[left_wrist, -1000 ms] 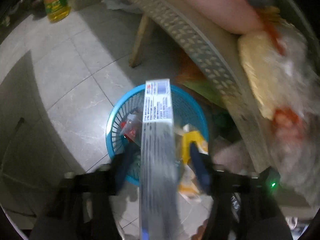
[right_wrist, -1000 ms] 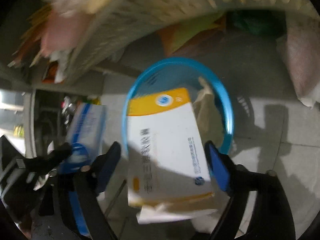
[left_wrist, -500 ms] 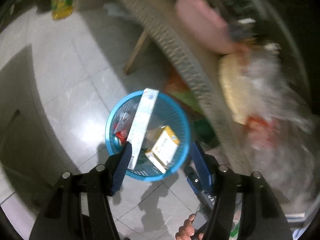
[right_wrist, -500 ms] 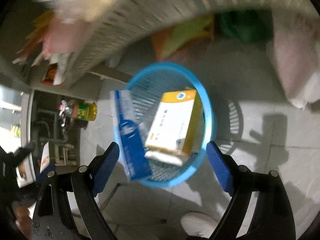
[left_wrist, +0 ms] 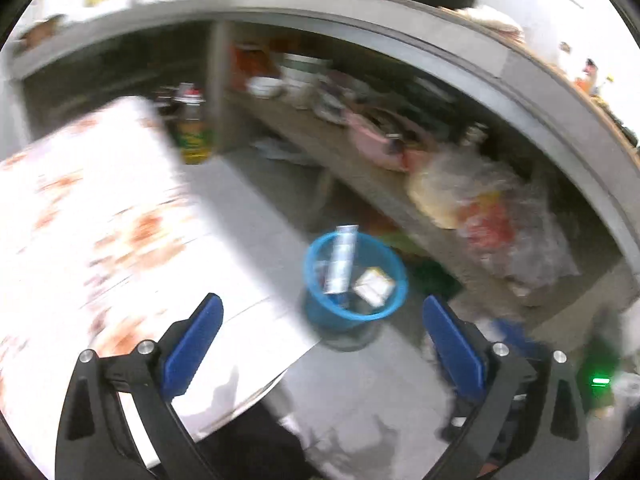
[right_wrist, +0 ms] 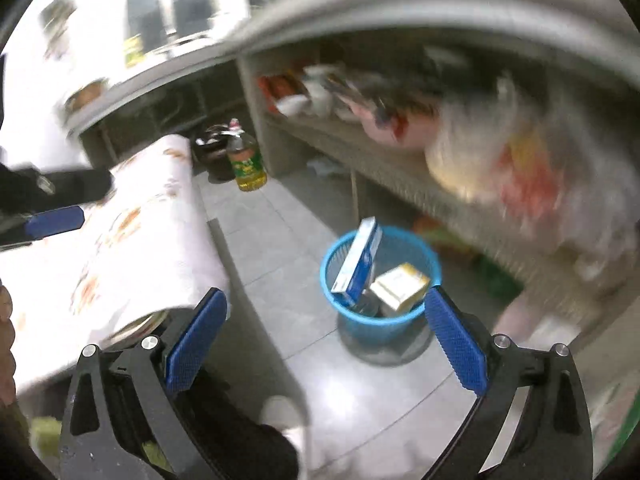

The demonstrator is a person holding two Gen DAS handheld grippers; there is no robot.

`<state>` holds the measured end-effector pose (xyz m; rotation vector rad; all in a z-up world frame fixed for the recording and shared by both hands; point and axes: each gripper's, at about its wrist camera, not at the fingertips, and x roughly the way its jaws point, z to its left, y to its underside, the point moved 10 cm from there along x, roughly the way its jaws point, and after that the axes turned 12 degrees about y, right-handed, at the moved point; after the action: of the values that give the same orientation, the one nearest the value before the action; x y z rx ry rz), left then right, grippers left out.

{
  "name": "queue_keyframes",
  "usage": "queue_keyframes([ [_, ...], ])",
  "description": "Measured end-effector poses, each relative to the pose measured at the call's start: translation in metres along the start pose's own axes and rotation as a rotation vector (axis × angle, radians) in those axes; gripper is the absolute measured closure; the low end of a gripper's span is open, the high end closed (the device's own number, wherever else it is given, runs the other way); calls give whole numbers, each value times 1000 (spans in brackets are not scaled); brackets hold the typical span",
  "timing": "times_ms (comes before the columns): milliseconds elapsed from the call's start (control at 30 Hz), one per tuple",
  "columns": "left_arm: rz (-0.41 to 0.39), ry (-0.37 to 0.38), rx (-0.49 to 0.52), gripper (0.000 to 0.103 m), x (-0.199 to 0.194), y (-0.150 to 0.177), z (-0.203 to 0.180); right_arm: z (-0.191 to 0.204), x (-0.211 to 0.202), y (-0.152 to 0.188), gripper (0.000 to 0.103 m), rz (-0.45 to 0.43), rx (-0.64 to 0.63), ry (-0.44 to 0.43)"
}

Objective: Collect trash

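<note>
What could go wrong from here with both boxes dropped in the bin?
1. The long blue box stands on end, poking above the blue bin's rim; it may tip out or topple the light bin.
2. Both views are blurred, so aiming at the next piece of trash could go astray.
3. The table edge lies close by the left gripper and right gripper, whose empty jaws are opening; a low swing might clip it.

text: none legible | boxes (right_wrist: 356,264), bottle label (right_wrist: 246,166): print too blurred
</note>
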<state>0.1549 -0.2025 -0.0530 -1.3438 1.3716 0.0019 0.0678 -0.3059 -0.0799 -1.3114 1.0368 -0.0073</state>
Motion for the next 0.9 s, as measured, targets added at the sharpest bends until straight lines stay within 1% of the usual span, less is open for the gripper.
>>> queue_keyframes([
  [33, -6, -29, -12, 5, -8, 8, 6, 2, -10, 1, 8, -10, -24, 28],
  [100, -34, -83, -37, 5, -24, 25, 20, 7, -19, 2, 8, -20, -45, 52],
  [200, -76, -184, -53, 5, -46, 44, 39, 11, -32, 6, 8, -48, -66, 78],
  [233, -86, -207, -52, 5, -52, 49, 42, 13, -32, 8, 8, -51, -70, 95],
  [300, -100, -301, -56, 5, -66, 58, 54, 16, -35, 10, 8, -40, -69, 98],
  [400, -123, -362, -60, 5, -84, 67, 61, 16, -37, 15, 8, -13, -57, 99],
  [467, -135, -374, -71, 5, -90, 70, 63, 14, -40, 14, 8, -6, -53, 112],
  [567, -151, -415, -97, 5, -103, 72, 72, 10, -42, 15, 8, -3, -44, 129],
  [633, -153, -441, -113, 5, -103, 73, 75, 7, -43, 16, 8, 3, -36, 136],
  [733, -141, -465, -128, 5, -106, 77, 80, 3, -42, 17, 8, 13, -24, 142],
  [900, -124, -486, -121, 5, -106, 80, 80, -2, -41, 17, 8, 20, -4, 147],
])
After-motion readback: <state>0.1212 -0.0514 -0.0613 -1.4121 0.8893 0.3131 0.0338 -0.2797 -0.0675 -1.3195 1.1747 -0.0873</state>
